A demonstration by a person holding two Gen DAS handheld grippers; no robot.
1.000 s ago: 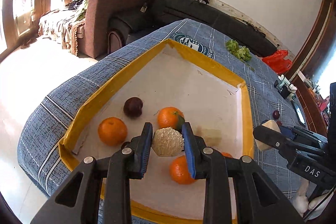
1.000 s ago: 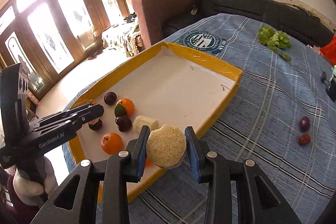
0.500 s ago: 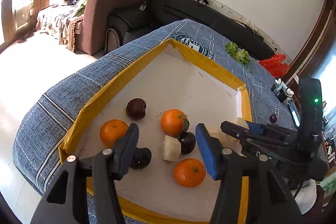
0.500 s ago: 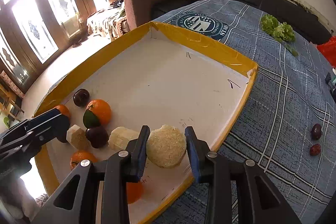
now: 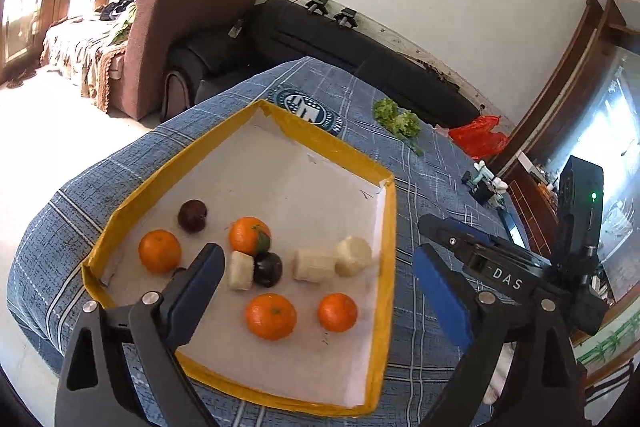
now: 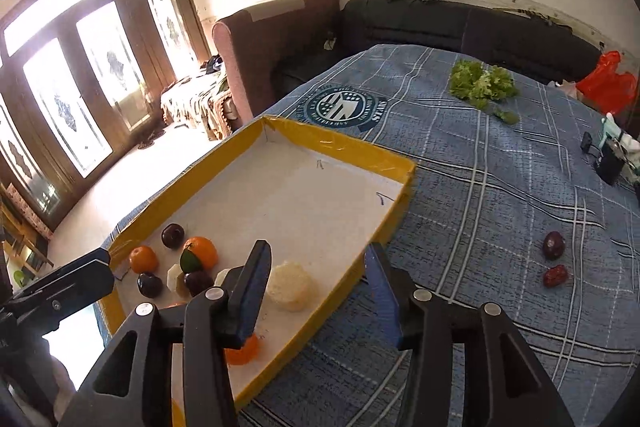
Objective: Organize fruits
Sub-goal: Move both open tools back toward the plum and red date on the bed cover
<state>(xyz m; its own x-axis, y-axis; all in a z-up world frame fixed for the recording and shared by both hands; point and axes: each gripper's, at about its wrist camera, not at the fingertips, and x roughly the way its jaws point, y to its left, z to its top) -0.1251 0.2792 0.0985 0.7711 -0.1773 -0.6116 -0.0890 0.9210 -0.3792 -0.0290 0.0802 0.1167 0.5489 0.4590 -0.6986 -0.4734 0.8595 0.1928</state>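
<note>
both jaws opening — nothing held

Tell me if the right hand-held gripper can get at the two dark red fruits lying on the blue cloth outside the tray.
Probably yes. The two dark red fruits lie on bare blue cloth with nothing around them. The right hand-held gripper holds nothing, its jaws opening over the tray's yellow rim, the released pale fruit piece lying below.

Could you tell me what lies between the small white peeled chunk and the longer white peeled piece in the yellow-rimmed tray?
A dark purple plum sits between the small white chunk and the longer white piece, seen in the left wrist view.
</note>
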